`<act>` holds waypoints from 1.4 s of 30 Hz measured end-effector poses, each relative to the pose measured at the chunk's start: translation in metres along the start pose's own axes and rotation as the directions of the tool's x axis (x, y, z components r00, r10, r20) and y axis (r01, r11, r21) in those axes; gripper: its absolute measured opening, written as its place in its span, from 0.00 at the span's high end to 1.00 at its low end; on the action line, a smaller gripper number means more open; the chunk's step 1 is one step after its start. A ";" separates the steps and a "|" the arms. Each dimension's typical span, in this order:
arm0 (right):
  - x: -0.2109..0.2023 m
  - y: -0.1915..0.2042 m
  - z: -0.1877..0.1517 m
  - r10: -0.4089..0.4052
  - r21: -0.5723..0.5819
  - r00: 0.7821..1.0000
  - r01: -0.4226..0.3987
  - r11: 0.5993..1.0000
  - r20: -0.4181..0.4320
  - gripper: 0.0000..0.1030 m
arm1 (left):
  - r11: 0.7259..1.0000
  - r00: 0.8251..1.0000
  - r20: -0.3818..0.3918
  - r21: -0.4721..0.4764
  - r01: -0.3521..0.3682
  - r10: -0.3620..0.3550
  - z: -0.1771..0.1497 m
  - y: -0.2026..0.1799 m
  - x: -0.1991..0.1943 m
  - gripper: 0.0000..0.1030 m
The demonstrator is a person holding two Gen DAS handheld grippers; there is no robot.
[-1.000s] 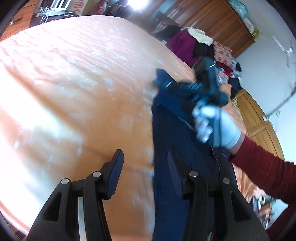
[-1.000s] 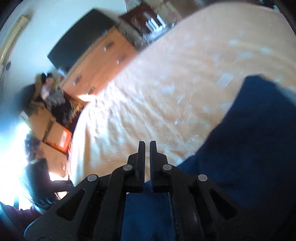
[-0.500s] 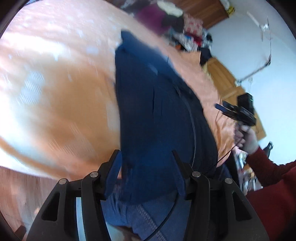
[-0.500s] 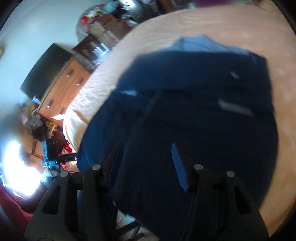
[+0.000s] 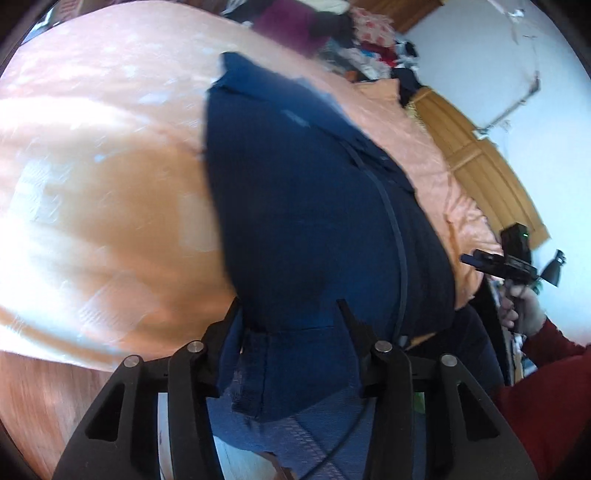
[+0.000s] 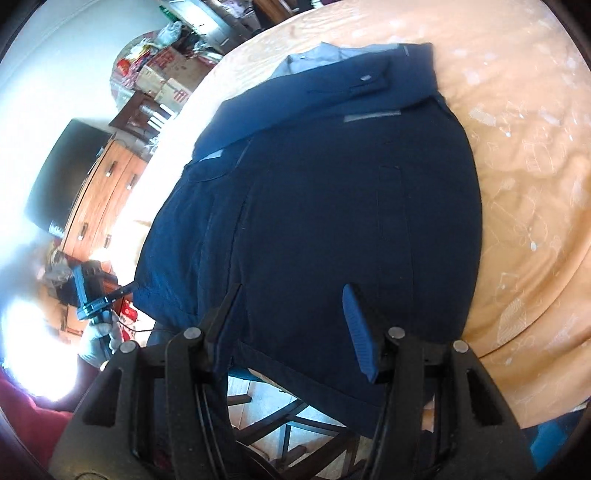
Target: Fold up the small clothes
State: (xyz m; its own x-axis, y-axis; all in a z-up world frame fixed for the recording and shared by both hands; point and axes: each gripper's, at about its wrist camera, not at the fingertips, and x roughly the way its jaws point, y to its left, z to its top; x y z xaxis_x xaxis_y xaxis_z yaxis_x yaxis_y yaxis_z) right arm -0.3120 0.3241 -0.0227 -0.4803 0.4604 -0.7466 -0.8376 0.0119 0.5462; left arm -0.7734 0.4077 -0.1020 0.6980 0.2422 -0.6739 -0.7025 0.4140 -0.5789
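Observation:
A navy garment (image 5: 314,221) lies spread flat on the orange bedspread (image 5: 92,184), and its near hem hangs over the bed's edge. My left gripper (image 5: 288,310) is open at that hanging hem, with the cloth loose between its wide jaws. In the right wrist view the same garment (image 6: 332,203) shows a grey lining and a button at its far end. My right gripper (image 6: 291,291) is open just above the near hem and holds nothing. Each gripper also shows in the other view, in a gloved hand off the bed's edge: right gripper (image 5: 469,260), left gripper (image 6: 125,290).
The orange bedspread (image 6: 535,166) stretches wide on both sides of the garment. A wooden dresser (image 6: 107,199) with a dark screen (image 6: 59,177) stands beyond the bed. A pile of clothes (image 5: 332,26) and a wooden panel (image 5: 480,158) lie at the far side. Dark chair legs (image 6: 280,417) show below the edge.
A second ago my right gripper was shut on the garment far out over the bed. It has opened and let go. Both grippers have pulled back to the near edge.

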 end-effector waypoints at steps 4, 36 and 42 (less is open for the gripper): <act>-0.002 0.001 -0.003 -0.029 -0.019 0.999 0.029 0.999 -0.015 0.48 | 0.998 0.999 -0.024 -0.054 -0.029 0.028 -0.003 0.017 0.005 0.61; 0.025 -0.055 -0.080 -0.128 0.095 0.969 0.151 0.984 -0.210 0.51 | 0.994 0.995 -0.063 -0.087 0.068 -0.074 0.006 0.022 0.027 0.60; -0.025 -0.042 -0.065 0.104 0.186 0.994 -0.106 0.977 0.016 0.92 | 0.988 0.992 -0.024 -0.092 0.122 -0.125 0.009 0.016 0.017 0.85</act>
State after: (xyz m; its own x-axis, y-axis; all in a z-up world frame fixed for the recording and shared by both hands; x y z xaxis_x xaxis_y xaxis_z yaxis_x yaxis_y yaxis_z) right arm -0.2815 0.2541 -0.0518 -0.5610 0.4729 -0.6794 -0.7191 0.1281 0.6830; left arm -0.7714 0.4267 -0.1190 0.7766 0.1676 -0.6072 -0.6219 0.3577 -0.6966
